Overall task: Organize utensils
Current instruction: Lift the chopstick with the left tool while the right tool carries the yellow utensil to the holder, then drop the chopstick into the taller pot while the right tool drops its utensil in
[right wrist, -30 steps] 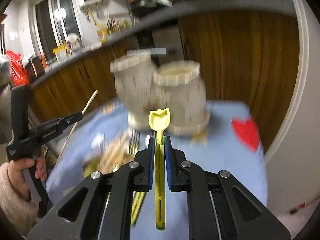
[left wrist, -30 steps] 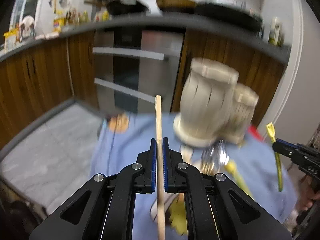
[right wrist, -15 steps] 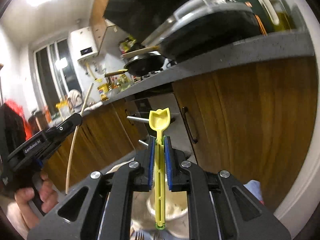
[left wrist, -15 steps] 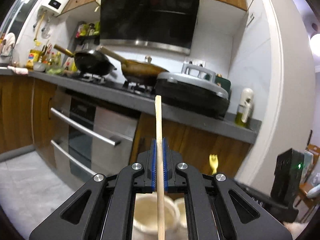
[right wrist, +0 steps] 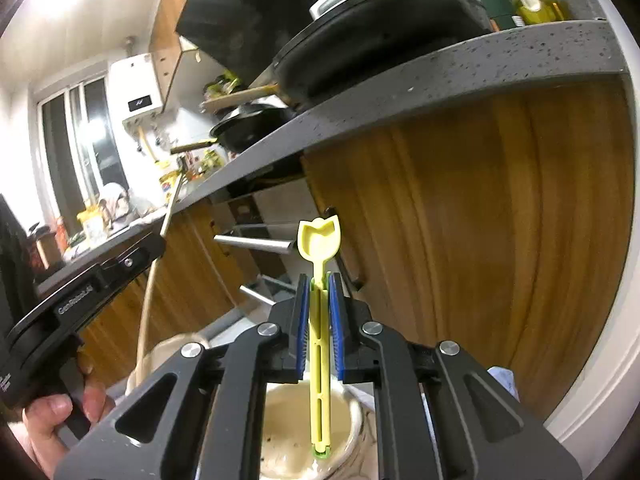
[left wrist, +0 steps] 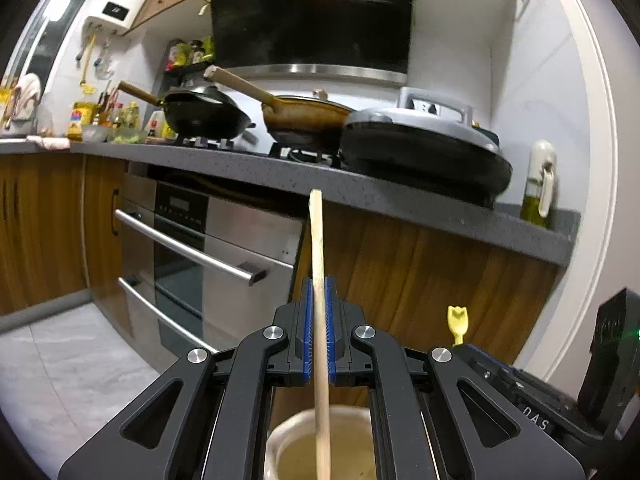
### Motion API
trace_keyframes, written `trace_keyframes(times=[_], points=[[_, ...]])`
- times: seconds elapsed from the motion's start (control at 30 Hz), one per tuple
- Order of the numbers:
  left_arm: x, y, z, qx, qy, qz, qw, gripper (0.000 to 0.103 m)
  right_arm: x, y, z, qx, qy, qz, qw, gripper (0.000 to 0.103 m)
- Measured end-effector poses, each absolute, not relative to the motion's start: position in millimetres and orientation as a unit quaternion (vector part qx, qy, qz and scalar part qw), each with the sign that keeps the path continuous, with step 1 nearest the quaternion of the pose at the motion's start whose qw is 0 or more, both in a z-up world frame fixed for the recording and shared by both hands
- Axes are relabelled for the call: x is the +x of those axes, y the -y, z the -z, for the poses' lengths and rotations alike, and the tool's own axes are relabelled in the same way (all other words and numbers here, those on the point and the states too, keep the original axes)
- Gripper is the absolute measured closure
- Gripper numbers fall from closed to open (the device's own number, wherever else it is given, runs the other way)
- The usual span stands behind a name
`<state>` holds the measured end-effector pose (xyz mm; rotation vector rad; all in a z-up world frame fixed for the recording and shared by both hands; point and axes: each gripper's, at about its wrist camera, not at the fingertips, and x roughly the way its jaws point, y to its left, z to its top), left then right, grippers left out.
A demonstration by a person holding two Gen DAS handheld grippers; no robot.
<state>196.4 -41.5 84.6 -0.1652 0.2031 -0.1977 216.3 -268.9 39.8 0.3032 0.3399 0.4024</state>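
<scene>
L wrist view: the left gripper (left wrist: 319,320) was pinched tight on a wooden chopstick (left wrist: 319,280), blue pads pressed vs. both its sides. Stick stood upright, lower end dipping into the mouth of a cream utensil holder (left wrist: 288,436) right below the claw. Behind: grey countertop (left wrist: 400,200) w/ black wok (left wrist: 200,114), brown pan (left wrist: 308,114), steel oven (left wrist: 208,248) under it. Yellow spoon (left wrist: 457,320) tip poked up at right.

R wrist view: the right gripper (right wrist: 319,320) was clamped on the yellow spoon (right wrist: 319,280), bowl end up, handle end hanging down inside a cream holder cup (right wrist: 288,412). At left, the left gripper (right wrist: 148,246) w/ chopstick (right wrist: 150,280) over the neighbouring cup, hand (right wrist: 60,416) on its grip.
</scene>
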Motion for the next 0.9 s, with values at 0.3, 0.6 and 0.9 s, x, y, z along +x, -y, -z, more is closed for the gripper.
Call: trace_keyframes(times=[0.3, 0.6, 0.9], points=[[163, 38, -69, -0.044, -0.131, 0.115, 0.984, 0.097, 191, 271, -21, 0.134, -0.202, -0.224, 0.944, 0.093], [149, 37, -54, -0.02, -0.17, 0.109, 0.979, 0.097, 180, 266, -14, 0.119, -0.226, -0.225, 0.94, 0.092], [133, 30, -67, -0.012, -0.172, 0.091, 0.981, 0.078, 168, 277, -25, 0.128, -0.228, -0.218, 0.94, 0.062]])
